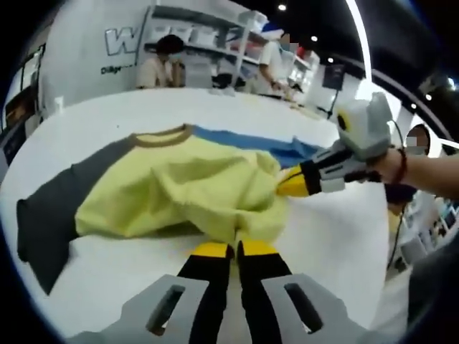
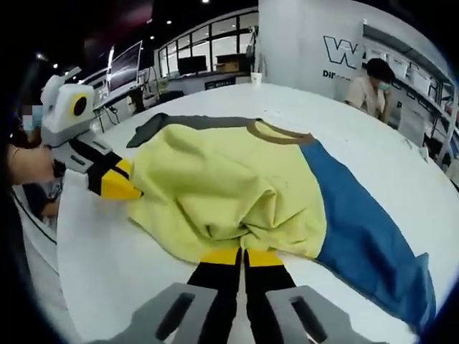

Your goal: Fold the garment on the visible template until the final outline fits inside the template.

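A yellow garment [image 1: 186, 190] with a brown collar [image 1: 163, 136] and a dark grey sleeve [image 1: 50, 215] lies bunched on the white table [image 1: 337, 236]. A blue panel [image 2: 358, 222] stretches flat from the collar; whether it is a sleeve or the template is unclear. My left gripper [image 1: 233, 249] is shut on the yellow hem at the near edge. My right gripper [image 1: 292, 183] comes in from the right and pinches the same raised fold. In the right gripper view the right gripper [image 2: 242, 256] is shut on the yellow cloth [image 2: 222, 186], and the left gripper [image 2: 118, 185] bites its left edge.
The round white table reaches well past the garment on all sides. People stand at shelves [image 1: 215, 43] beyond the far edge. A hand with a red wristband [image 1: 400, 166] holds the right gripper. Desks and screens [image 2: 129, 61] stand in the background.
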Motion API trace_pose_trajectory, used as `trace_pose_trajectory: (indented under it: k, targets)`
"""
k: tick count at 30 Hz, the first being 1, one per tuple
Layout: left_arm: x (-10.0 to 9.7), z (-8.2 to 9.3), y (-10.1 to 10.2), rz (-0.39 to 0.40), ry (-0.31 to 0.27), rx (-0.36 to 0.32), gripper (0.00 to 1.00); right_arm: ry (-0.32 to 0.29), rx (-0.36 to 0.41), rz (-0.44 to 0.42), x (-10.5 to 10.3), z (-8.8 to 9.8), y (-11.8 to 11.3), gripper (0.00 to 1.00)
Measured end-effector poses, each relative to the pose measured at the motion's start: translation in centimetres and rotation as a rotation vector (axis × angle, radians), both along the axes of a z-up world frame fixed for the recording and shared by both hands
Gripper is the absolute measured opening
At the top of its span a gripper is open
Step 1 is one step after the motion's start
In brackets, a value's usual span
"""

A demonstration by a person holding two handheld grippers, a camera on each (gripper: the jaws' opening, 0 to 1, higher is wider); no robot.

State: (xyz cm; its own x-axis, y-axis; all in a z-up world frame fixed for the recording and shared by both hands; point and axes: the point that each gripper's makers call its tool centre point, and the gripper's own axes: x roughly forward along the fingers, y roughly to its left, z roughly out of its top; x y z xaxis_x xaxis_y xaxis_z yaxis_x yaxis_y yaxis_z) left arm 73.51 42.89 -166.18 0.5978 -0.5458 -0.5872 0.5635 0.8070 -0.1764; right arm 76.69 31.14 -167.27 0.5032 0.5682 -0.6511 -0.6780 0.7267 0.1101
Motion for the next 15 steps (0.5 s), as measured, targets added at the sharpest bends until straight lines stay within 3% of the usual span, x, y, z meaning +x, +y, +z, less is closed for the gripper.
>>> trace_pose_trajectory:
  k: [4,6,8,12,15]
  targets:
    - [-0.1,-1.4,-0.7,-0.013,0.04,-0.004,0.01,-0.022,-0.048,0.01,0.3,-0.7,-0.2,0.0]
    - [-0.1,-1.5,-1.0,-0.025,0.049,-0.023,0.01,-0.051,-0.1,0.004,0.8,-0.9,-0.8,0.0]
    - [-0.1,-1.6,-1.1,-0.024,0.065,-0.028,0.01,-0.054,-0.105,0.002,0.8,-1.0,-0.8,0.0]
    - [0.2,-1.7,-0.7,-0.017,0.044,-0.005,0.01,-0.064,-0.124,-0.013,1.1,-1.0,-1.2,0.0]
    - [-0.3,-0.3,-0.8,-0.027,0.028,-0.025,0.01,-0.048,-0.115,-0.002,0.6,-0.9,-0.8,0.0]
